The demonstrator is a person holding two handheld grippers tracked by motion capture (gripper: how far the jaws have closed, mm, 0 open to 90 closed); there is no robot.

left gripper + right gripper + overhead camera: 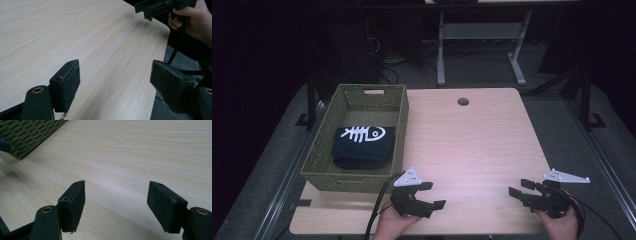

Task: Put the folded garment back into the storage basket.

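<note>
A green woven basket stands at the table's left, and a folded dark cloth with a white fish-bone print lies in it. My left gripper hovers just in front of the basket near the table's front edge, open, its jaws pointing right with nothing between them. My right gripper is held at the front right, open and pointing left, also with nothing in it. The basket's corner shows in the right gripper view. The right gripper and its hand show far off in the left gripper view.
The light wooden table has a round cable hole near its back edge. Behind it stands another table's white frame on grey carpet. Dark rails run along both sides of the table.
</note>
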